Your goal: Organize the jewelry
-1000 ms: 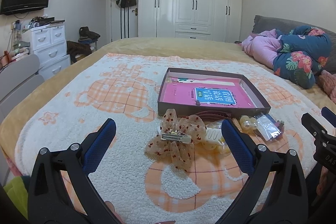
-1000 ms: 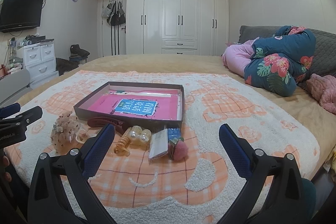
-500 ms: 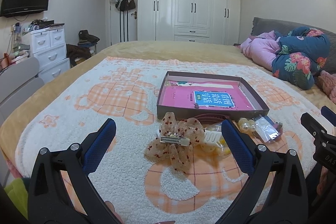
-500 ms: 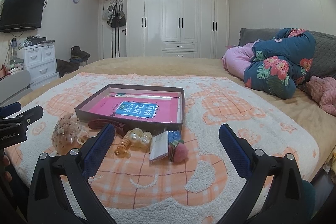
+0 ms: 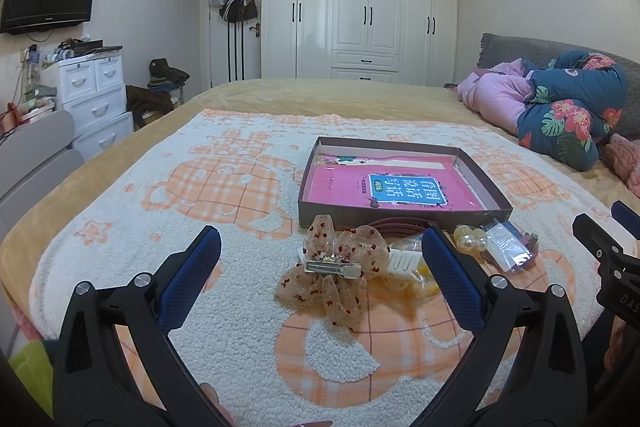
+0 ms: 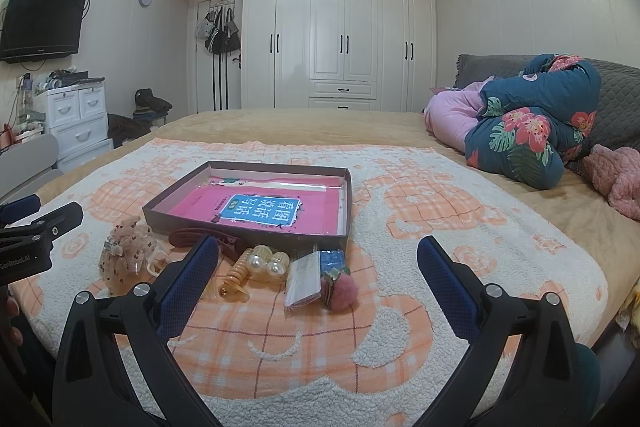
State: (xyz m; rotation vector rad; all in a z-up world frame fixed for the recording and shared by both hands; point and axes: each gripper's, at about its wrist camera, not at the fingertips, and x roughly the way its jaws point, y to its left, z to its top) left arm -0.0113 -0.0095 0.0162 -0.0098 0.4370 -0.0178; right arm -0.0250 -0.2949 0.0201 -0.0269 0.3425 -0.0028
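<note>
Your left tool (image 5: 320,255) is spread wide, the bow hair clip (image 5: 335,269) lying between its fingers on the blanket (image 5: 120,219), metal bar running crosswise. Your right tool (image 6: 318,259) gapes too, pearl clip (image 6: 264,265) just ahead; "GenRobot.AI" seemingly printed on the left tool

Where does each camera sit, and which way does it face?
Left wrist: on the left gripper, facing the bow hair clip; right gripper's tip at the right edge.
Right wrist: on the right gripper, facing the pearl clips; left gripper at the left edge.
Shared: box, wardrobe.
</note>
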